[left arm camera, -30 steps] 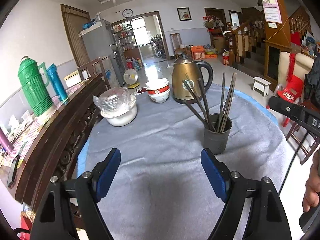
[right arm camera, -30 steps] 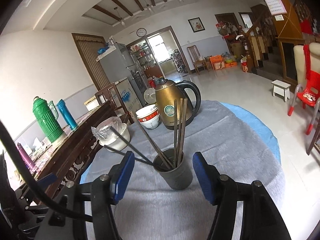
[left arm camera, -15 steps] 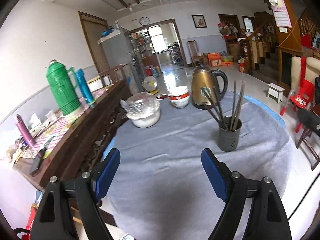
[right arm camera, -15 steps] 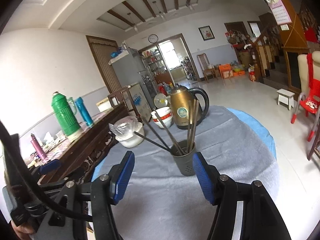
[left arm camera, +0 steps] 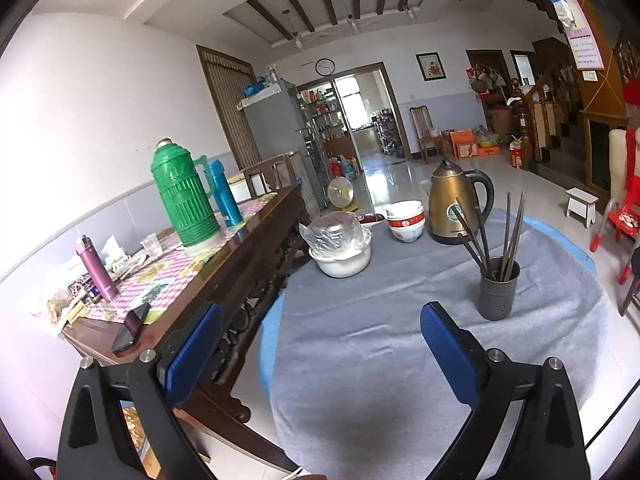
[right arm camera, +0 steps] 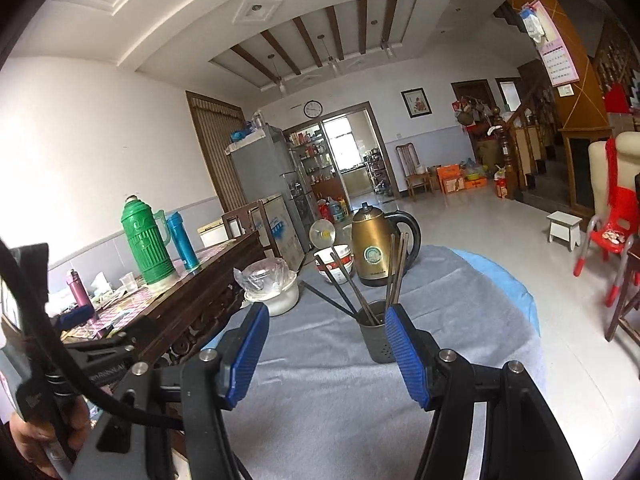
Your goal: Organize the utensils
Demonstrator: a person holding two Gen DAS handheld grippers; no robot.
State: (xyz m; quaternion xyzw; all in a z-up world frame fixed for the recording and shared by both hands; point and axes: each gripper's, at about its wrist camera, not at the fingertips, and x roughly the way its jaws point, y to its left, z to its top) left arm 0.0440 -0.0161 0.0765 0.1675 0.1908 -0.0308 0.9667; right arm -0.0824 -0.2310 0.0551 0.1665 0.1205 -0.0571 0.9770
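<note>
Left gripper (left arm camera: 320,354) opening, nothing between; right gripper (right arm camera: 326,356) parted, empty; chopsticks (left arm camera: 494,232) upright in holder (left arm camera: 498,294).

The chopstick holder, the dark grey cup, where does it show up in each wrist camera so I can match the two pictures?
Left wrist view: the chopstick holder stands right of centre on the grey tablecloth, beyond the right blue finger.
Right wrist view: the chopstick holder sits near the centre, partly hidden by the right blue finger.
Shared landmark: the gold kettle stands behind it in both.
</note>
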